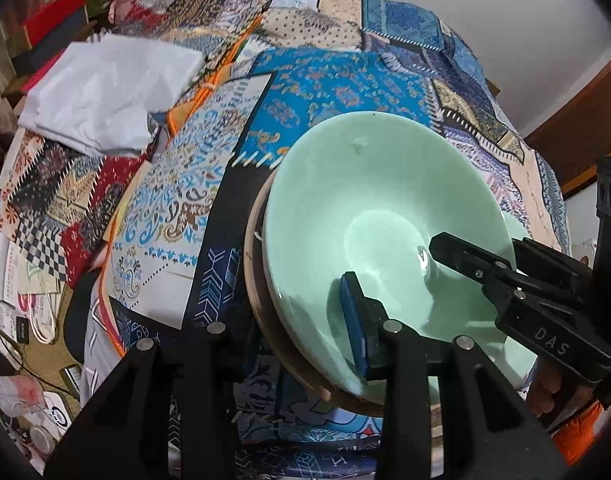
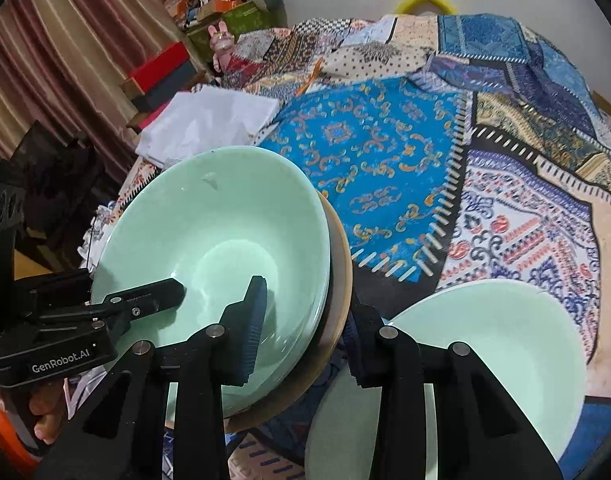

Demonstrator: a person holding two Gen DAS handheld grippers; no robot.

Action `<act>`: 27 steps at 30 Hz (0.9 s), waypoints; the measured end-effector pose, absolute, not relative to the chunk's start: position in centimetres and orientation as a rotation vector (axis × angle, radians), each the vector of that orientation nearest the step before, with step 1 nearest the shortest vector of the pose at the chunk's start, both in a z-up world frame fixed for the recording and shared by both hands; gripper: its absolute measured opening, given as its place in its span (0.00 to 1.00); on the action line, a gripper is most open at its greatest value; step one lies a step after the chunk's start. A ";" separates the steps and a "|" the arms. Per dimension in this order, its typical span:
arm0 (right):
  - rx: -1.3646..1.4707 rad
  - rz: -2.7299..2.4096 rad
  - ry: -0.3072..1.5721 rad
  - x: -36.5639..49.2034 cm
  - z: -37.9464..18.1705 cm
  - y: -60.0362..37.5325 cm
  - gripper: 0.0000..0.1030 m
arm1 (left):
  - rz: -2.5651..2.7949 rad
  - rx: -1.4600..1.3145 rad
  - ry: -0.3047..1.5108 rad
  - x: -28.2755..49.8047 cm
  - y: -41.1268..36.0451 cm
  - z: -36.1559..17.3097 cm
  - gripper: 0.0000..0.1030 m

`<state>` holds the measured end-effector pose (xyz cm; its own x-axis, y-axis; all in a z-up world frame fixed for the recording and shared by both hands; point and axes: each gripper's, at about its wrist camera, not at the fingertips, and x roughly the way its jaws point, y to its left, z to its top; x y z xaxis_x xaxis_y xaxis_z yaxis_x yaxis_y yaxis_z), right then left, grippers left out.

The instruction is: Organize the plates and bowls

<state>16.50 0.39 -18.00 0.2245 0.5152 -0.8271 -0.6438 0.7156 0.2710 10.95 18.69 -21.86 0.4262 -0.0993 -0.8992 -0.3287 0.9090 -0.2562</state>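
Both grippers grip the stacked green bowl (image 2: 209,240) and brown plate (image 2: 339,280): right gripper (image 2: 305,328) clamped across the rims, left gripper (image 1: 297,340) likewise. Next, probably lowering it onto the tabletop (image 2: 385,152) evenly.

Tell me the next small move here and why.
Probably close both grippers firmly and lift slightly: the left gripper and right gripper each straddle opposite rims of the green bowl stacked on the brown plate, one finger inside, one outside; grip unclear.

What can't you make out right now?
- Left wrist: the left tongs' outer finger is hidden under the tan plate, so their grip is unconfirmed.
- Both views: the plate's face is covered by the green bowl.
- Right wrist: the second bowl's near rim is behind the right tongs.
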 end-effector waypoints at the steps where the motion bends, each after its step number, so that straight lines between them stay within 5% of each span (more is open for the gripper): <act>1: -0.135 0.802 1.072 16.5 -17.7 0.2 0.31 | 0.149 -0.419 1.122 10.9 18.5 -21.4 0.36; 27: -0.030 0.703 0.943 15.4 -12.3 -9.9 0.31 | 0.037 -0.311 1.024 11.3 9.9 -14.2 0.36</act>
<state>15.39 -9.93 -12.29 0.3847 0.5387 -0.7495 -0.5643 0.7799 0.2709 11.34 9.94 -14.23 0.5234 -0.1145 -0.8443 -0.1745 0.9555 -0.2378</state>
